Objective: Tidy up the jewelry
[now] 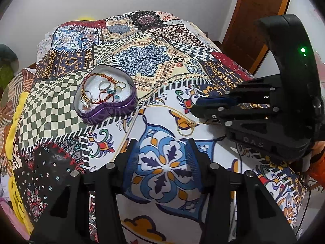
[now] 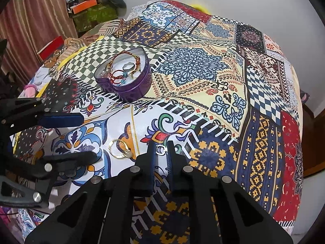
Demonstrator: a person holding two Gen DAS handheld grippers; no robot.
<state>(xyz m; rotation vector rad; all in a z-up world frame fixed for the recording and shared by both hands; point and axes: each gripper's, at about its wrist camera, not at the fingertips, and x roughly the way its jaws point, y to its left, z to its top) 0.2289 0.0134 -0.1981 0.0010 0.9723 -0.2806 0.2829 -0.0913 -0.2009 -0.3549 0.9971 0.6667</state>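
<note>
Raised "DAS" lettering on black right gripper [image 1: 198, 106], pinching small silver ring [image 2: 160, 149]; left gripper [image 1: 162, 152] spread wide.

The left claw [image 1: 162, 152] hangs low over the bed with its two blue-padded fingers [image 1: 133, 162] spread wide apart, gripping nothing. The right claw [image 2: 161, 149] reaches in from the bed's right side, its fingers [image 2: 151, 158] drawn close together, pinching a small silver ring [image 2: 160, 149] at their tips.
</note>
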